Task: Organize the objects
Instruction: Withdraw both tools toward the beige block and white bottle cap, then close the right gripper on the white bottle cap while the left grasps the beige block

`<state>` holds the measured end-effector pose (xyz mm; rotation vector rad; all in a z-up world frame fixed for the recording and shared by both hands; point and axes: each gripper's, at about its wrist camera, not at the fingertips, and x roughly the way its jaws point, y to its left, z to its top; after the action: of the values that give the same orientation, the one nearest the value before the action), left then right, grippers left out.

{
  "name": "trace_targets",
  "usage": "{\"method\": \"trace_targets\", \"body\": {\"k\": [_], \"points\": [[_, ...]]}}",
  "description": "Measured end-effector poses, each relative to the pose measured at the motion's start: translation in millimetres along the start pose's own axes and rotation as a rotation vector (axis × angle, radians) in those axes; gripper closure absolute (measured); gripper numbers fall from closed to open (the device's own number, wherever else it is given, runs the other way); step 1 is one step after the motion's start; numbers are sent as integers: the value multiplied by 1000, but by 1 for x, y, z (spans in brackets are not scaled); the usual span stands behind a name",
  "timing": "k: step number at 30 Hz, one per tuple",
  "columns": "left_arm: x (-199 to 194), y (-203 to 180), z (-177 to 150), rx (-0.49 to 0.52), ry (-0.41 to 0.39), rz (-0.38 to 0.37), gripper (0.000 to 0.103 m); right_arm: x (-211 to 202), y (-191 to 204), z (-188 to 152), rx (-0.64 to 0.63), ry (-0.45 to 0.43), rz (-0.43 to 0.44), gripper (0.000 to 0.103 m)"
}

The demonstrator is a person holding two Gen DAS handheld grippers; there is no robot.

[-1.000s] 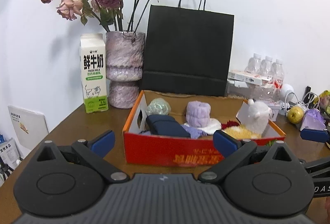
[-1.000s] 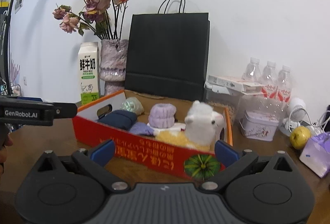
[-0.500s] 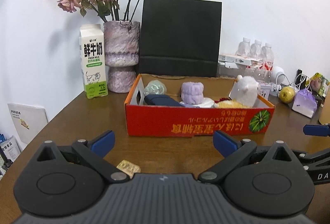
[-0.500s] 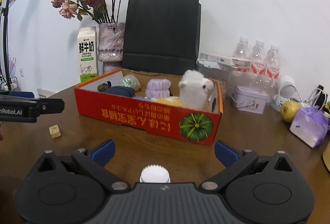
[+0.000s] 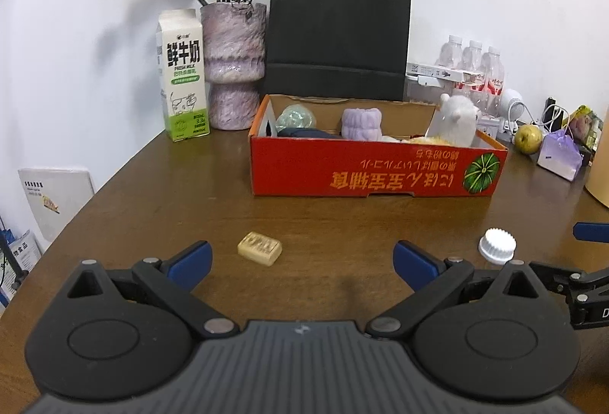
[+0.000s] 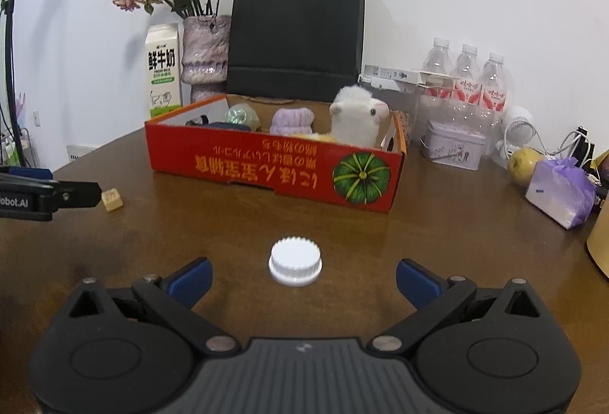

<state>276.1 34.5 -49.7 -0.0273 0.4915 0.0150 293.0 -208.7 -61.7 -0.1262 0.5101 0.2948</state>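
Note:
A red cardboard box [image 5: 377, 166] [image 6: 274, 170] stands on the brown table, holding a white plush alpaca [image 5: 456, 119] [image 6: 356, 119], a purple roll [image 5: 361, 117], a dark pouch and a clear ball. A small tan block [image 5: 260, 248] [image 6: 112, 200] lies on the table just ahead of my left gripper [image 5: 302, 259], which is open and empty. A white ribbed cap [image 6: 295, 260] [image 5: 497, 245] sits right before my right gripper [image 6: 302, 275], also open and empty.
Behind the box stand a milk carton [image 5: 184, 75], a vase of dried roses [image 5: 233, 67] and a black paper bag [image 5: 338, 33]. Water bottles [image 6: 466, 79], a tin [image 6: 453, 147], an apple [image 6: 525, 162] and a purple bag [image 6: 559, 191] crowd the right.
Both grippers have pulled back from the box, which now looks smaller and farther. The tan block and the white cap have come into view on the table in front of them.

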Motion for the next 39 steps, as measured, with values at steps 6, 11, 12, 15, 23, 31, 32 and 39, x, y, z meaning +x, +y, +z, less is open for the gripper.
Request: {"method": "trace_targets", "body": {"k": [6, 11, 12, 15, 23, 31, 32, 39], "points": [[-10, 13, -7, -17, -9, 18, 0, -8, 5, -12, -5, 16, -12, 0], [-12, 23, -10, -32, -2, 33, 0, -10, 6, -16, 9, 39, -9, 0], [-12, 25, -10, -35, 1, 32, 0, -9, 6, -16, 13, 52, -6, 0], [-12, 30, -12, -44, 11, 31, 0, -6, 9, -17, 6, 77, -14, 0], [-12, 40, -13, -54, 19, 36, 0, 13, 0, -18, 73, 176, 6, 0], [-9, 43, -14, -70, 30, 52, 0, 38, 3, -5, 82, 179, -12, 0], [-8, 44, -14, -71, 31, 53, 0, 43, 2, -2, 84, 179, -15, 0], [-6, 45, -15, -78, 41, 58, 0, 75, 5, 16, 73, 181, -1, 0]]}}
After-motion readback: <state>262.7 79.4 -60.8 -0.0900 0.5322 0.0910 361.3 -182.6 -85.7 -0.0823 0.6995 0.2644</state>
